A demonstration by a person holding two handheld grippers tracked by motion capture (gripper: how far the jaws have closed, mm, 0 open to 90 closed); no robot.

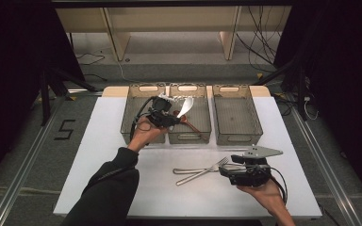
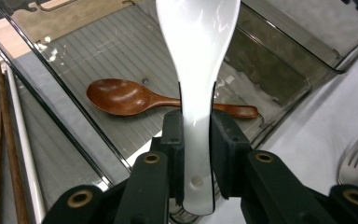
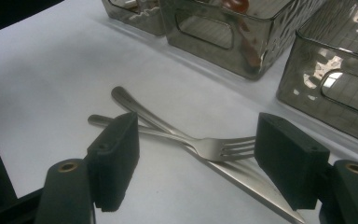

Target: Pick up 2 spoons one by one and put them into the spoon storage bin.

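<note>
My left gripper (image 1: 173, 117) is shut on the handle of a white plastic spoon (image 1: 185, 107) and holds it over the middle bin (image 1: 204, 123). In the left gripper view the pads (image 2: 223, 140) squeeze the white spoon (image 2: 196, 60), whose bowl points away over the bin. A brown wooden spoon (image 2: 135, 97) lies on that bin's ribbed floor. My right gripper (image 1: 230, 167) stands open low over the table at the front right. Between its jaws lie a steel fork (image 3: 223, 147) and a second steel utensil (image 3: 149, 114), crossed on the white surface, with neither pad touching them.
Three smoky see-through bins stand in a row at the back: the left bin (image 1: 131, 113), the middle one and the right bin (image 1: 238, 115). Chopsticks (image 2: 9, 140) lie in the left bin. The white tabletop (image 1: 99, 165) reaches to the front edge.
</note>
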